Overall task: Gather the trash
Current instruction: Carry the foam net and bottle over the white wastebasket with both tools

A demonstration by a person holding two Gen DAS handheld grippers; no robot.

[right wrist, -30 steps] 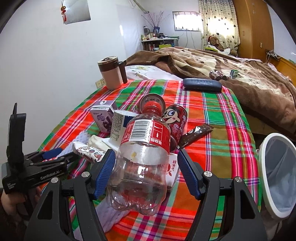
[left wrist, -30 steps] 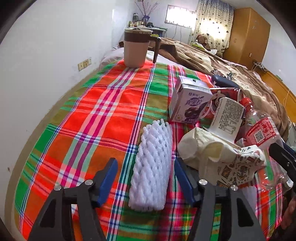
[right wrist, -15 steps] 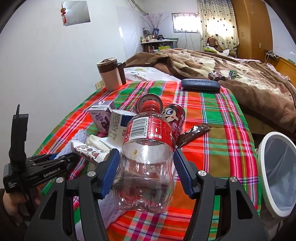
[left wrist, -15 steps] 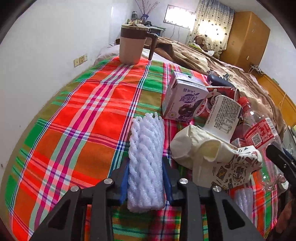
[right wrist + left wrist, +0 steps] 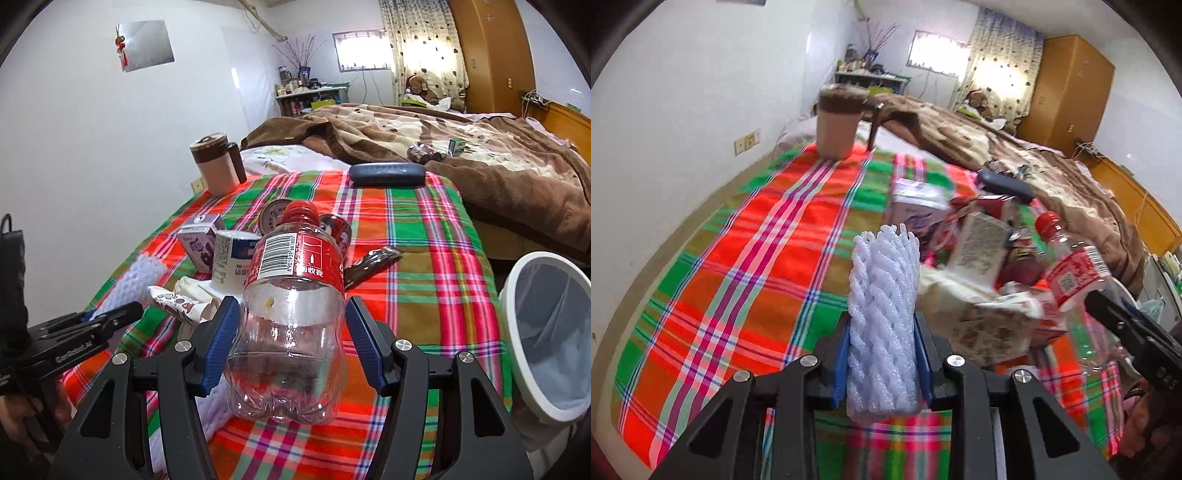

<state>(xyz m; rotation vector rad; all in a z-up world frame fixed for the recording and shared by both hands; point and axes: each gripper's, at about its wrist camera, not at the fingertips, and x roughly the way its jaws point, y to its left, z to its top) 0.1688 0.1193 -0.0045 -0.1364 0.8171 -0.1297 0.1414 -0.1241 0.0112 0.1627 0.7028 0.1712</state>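
A white foam net sleeve [image 5: 882,295] is pinched between the blue pads of my left gripper [image 5: 882,332], which is shut on it and holds it just above the plaid tablecloth [image 5: 738,258]. In the right wrist view the sleeve [image 5: 142,273] and the left gripper [image 5: 122,314] show at the left. My right gripper [image 5: 291,314] is shut on a clear plastic bottle [image 5: 295,258] with a red cap and label, pads pressing both sides. The bottle [image 5: 1078,273] also shows at the right of the left wrist view.
Beyond the bottle lies a pile: a purple milk carton [image 5: 199,243], a white carton [image 5: 231,262], red cans [image 5: 332,229], a brown wrapper [image 5: 373,262] and a crumpled paper bag [image 5: 177,301]. A lined white bin [image 5: 546,398] stands off the table's right edge. A mug [image 5: 216,166] and dark case [image 5: 388,173] sit far back.
My left jaws closed on the foam sleeve and raised it off the cloth. My right jaws narrowed from wide around the bottle to pressing on it.
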